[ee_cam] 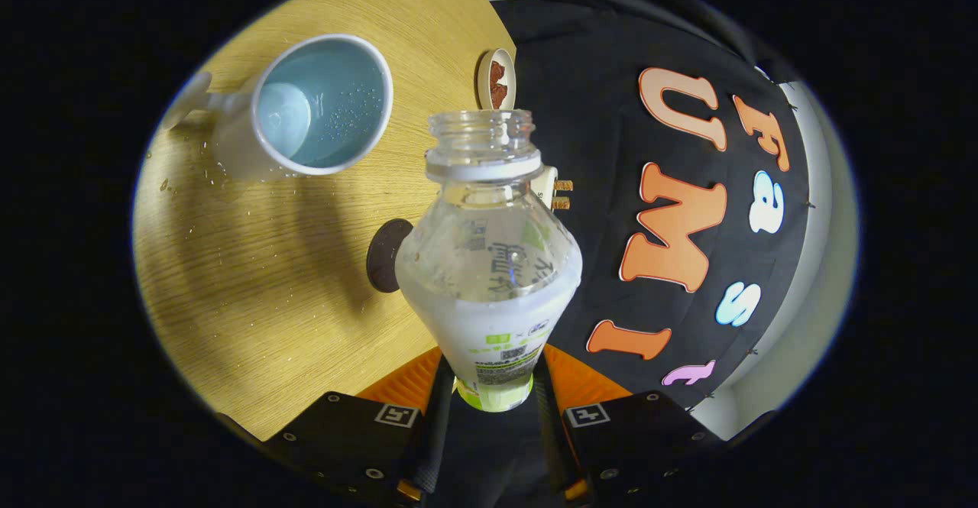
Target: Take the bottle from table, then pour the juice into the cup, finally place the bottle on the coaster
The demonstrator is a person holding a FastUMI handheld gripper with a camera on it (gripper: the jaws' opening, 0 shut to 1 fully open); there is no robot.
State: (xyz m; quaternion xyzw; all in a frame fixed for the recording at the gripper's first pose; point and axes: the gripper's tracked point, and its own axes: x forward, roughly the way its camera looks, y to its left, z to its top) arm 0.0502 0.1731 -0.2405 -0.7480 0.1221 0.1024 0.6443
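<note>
Bottle (489,263) clamped between the jaws, its open neck beyond them.

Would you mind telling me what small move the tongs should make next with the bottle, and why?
Probably carry the bottle toward the dark round coaster and begin righting it. The tongs are shut on its lower body, the open neck points away from the white cup, the cup shows wet droplets inside, and splashes lie on the wooden table, so pouring looks finished.
</note>
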